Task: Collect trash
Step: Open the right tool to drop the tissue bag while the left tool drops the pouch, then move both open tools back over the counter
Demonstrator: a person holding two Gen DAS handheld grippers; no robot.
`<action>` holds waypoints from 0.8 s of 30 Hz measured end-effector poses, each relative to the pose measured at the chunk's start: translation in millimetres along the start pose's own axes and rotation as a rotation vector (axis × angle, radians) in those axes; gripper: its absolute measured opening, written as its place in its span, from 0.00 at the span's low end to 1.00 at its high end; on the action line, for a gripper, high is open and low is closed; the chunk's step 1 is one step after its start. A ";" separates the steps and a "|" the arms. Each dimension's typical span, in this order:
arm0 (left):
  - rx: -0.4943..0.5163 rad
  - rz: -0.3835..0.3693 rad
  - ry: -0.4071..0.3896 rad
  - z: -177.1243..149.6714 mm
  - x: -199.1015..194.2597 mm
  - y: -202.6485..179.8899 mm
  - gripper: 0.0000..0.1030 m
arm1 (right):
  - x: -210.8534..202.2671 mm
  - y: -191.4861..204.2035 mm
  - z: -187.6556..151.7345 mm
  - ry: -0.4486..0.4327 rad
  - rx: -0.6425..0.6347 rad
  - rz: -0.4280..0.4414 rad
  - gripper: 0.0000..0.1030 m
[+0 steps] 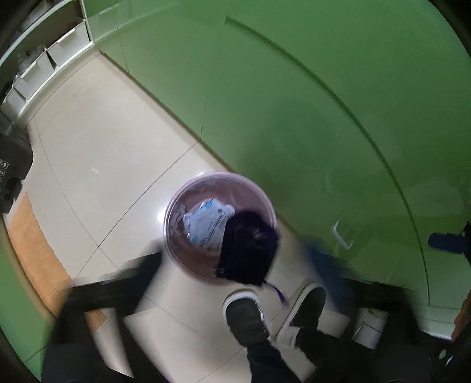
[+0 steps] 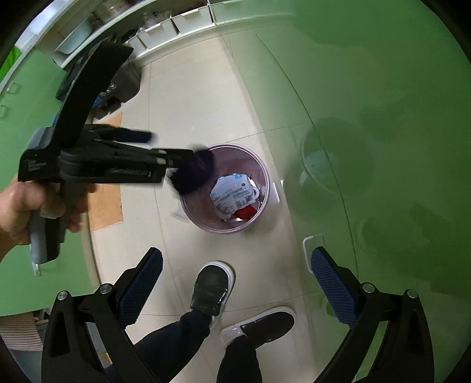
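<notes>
Right wrist, shoes (image 2: pixel 212 290) near bin (image 2: pixel 225 188)

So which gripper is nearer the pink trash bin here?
Left. The left gripper hangs right over the pink trash bin's rim beside a dark bundle; the right gripper stands open, back above the shoes.

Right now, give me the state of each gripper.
Left gripper: open, dark purple bundle at its tips over the trash bin.
Right gripper: open, holding nothing.

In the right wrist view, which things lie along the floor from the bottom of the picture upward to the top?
Black shoes → pink trash bin with a white wrapper inside → white storage boxes at the far wall.
</notes>
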State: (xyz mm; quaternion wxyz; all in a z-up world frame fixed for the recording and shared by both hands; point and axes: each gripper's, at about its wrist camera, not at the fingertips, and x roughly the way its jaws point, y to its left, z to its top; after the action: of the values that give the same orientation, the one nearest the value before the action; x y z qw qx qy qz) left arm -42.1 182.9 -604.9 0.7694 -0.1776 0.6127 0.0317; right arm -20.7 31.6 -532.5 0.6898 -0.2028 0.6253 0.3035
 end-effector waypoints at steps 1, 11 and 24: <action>-0.001 -0.008 0.016 1.9 1.4 -0.7 0.97 | -1.4 -0.2 0.3 0.000 0.003 0.002 0.94; -0.013 0.049 0.027 -4.5 -32.3 0.9 0.97 | -26.2 5.4 2.4 -0.017 0.011 0.002 0.94; -0.072 0.103 -0.043 -10.1 -197.9 -8.1 0.97 | -148.1 65.1 15.9 -0.073 -0.040 0.071 0.94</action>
State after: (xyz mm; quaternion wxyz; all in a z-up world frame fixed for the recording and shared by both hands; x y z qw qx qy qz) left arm -98.3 205.6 -416.0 0.7729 -0.1724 0.6029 0.0972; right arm -57.8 65.4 -377.8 0.6969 -0.1830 0.6003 0.3471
